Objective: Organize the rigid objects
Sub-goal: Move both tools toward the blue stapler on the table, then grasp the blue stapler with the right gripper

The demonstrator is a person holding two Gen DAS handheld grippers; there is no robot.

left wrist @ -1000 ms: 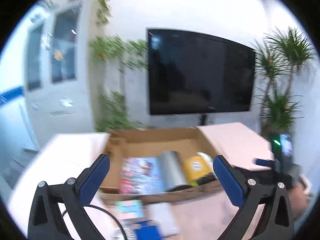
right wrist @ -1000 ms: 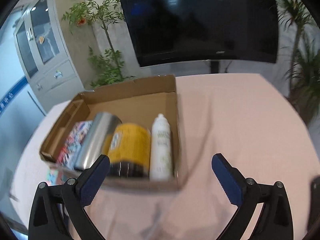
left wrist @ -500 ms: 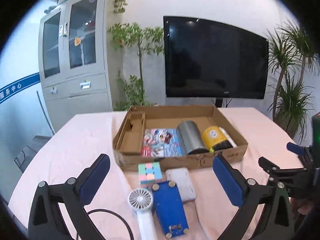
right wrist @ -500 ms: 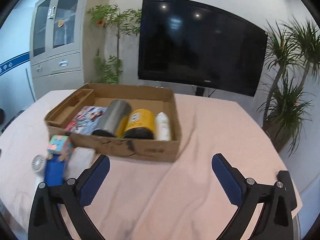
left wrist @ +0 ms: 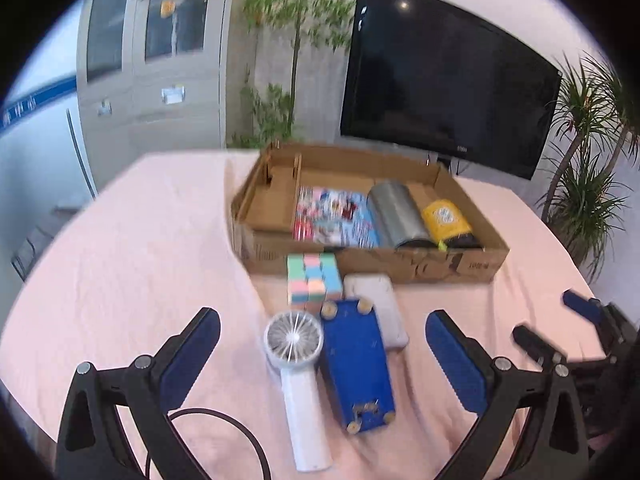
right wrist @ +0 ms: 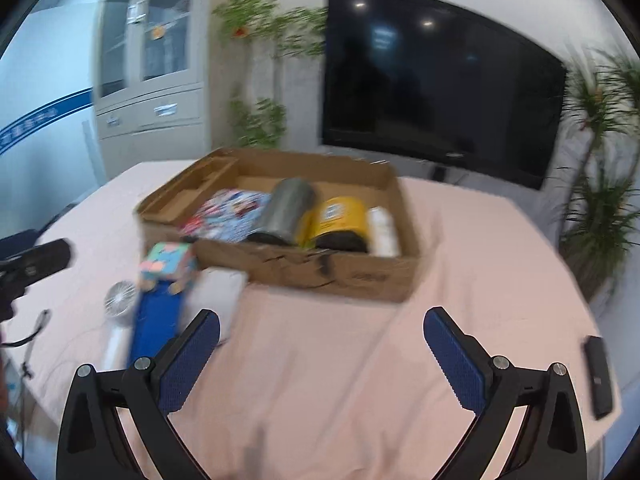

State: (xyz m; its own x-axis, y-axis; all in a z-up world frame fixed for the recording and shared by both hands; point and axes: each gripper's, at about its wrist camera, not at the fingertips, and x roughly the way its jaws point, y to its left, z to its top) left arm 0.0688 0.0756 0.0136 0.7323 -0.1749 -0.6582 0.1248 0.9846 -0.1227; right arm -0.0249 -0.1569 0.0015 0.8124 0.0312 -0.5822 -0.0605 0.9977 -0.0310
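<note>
Left wrist view: the left tongs [left wrist: 322, 350] are spread wide and hold nothing, hovering over the pink-clothed surface [left wrist: 132, 248]. Between their blue pads lie a white handheld fan [left wrist: 298, 364] and a blue box [left wrist: 356, 364] side by side, with a white slab [left wrist: 380, 304] partly under the box and a pastel puzzle cube [left wrist: 314, 278] just beyond, against the front wall of the cardboard box [left wrist: 440, 268]. Inside the cardboard box lie a colourful booklet [left wrist: 336, 216], a grey cylinder [left wrist: 400, 214] and a yellow can [left wrist: 446, 218] in a row.

Right wrist view: the right tongs [right wrist: 322, 346] are also wide and empty, above bare cloth in front of the cardboard box. A white bottle [right wrist: 382, 228] lies beside the yellow can. A black remote [right wrist: 598, 376] rests near the surface's right edge. This view is blurred.
</note>
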